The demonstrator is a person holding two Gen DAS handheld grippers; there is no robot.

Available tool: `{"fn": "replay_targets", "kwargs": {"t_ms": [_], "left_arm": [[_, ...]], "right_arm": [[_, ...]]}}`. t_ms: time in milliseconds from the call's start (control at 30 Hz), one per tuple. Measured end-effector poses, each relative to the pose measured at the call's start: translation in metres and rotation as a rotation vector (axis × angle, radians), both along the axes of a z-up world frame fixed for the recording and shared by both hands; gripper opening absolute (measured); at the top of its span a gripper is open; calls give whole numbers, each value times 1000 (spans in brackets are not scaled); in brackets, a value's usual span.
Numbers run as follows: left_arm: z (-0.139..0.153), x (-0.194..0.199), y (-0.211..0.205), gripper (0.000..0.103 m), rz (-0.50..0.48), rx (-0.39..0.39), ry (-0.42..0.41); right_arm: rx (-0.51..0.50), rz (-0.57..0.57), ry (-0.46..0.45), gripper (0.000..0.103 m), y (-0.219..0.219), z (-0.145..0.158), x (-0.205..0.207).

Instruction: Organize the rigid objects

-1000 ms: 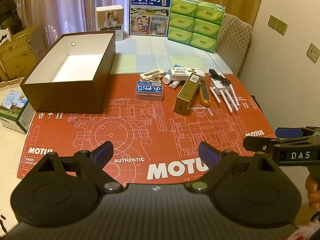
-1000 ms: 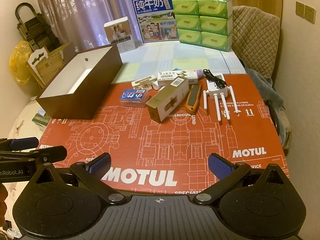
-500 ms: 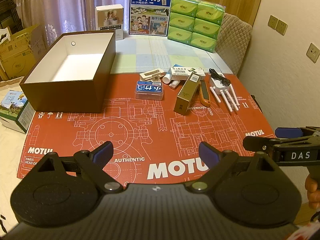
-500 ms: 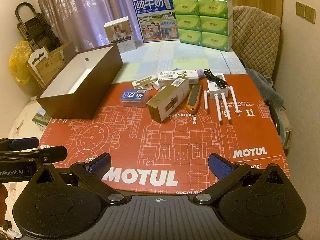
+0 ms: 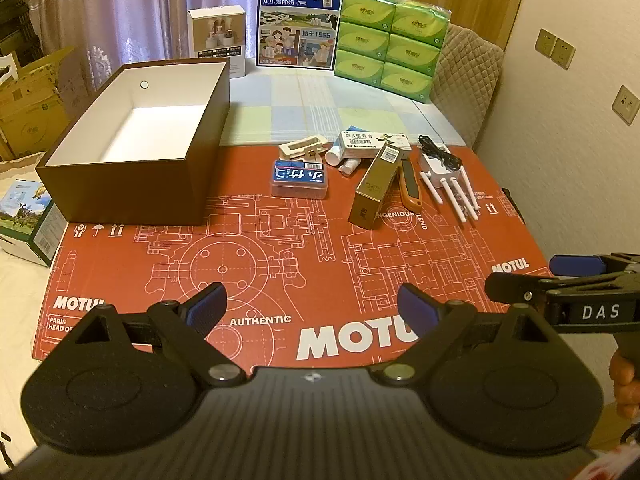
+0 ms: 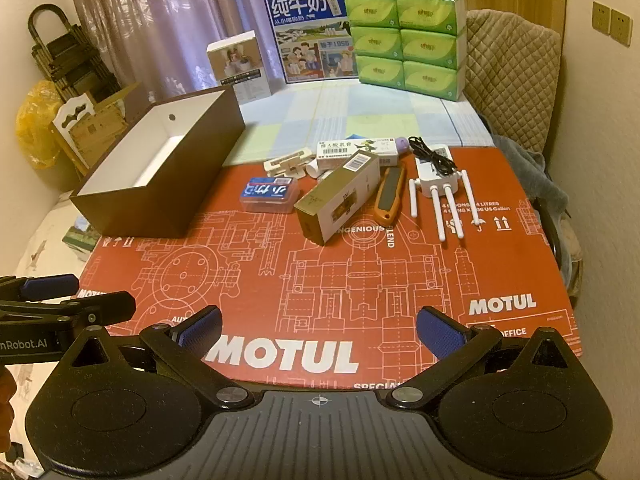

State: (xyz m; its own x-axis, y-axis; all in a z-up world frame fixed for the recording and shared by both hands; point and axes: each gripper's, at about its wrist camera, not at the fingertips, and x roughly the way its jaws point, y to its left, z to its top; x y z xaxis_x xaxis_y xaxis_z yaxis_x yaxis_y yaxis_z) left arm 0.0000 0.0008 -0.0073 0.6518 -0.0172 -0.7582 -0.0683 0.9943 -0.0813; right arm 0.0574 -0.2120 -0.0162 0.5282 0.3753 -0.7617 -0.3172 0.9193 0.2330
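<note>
An empty brown box [image 5: 128, 184] with a white inside stands at the left of the red mat [image 5: 280, 272]. To its right lie a clear blue-labelled case [image 5: 299, 179], a gold carton [image 5: 374, 186], an orange utility knife [image 5: 410, 184], a white router [image 5: 446, 178] with a black cable, a white medicine box [image 5: 370, 144] and a beige holder [image 5: 302, 148]. The same items show in the right wrist view: box [image 6: 160, 176], case [image 6: 269, 195], carton [image 6: 340, 200], knife [image 6: 390, 194], router [image 6: 438, 188]. My left gripper [image 5: 312, 308] and right gripper [image 6: 320, 326] are open, empty, over the mat's near edge.
At the table's back stand a blue milk carton box [image 5: 298, 20], green tissue packs [image 5: 390, 46] and a small white box [image 5: 218, 38]. A quilted chair [image 5: 468, 80] is at the far right. Cardboard boxes [image 5: 28, 108] sit on the floor at left.
Both grippers have crept slightly forward; nothing on the table has moved and both stay open.
</note>
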Motion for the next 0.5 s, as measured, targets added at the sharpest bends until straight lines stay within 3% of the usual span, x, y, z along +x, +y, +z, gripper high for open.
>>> {"fn": "replay_targets", "kwargs": {"t_ms": [500], "left_arm": [[0,9,5,90,-24,-6,11]], "right_arm": [[-6,-13,8,101,3,0,6]]}}
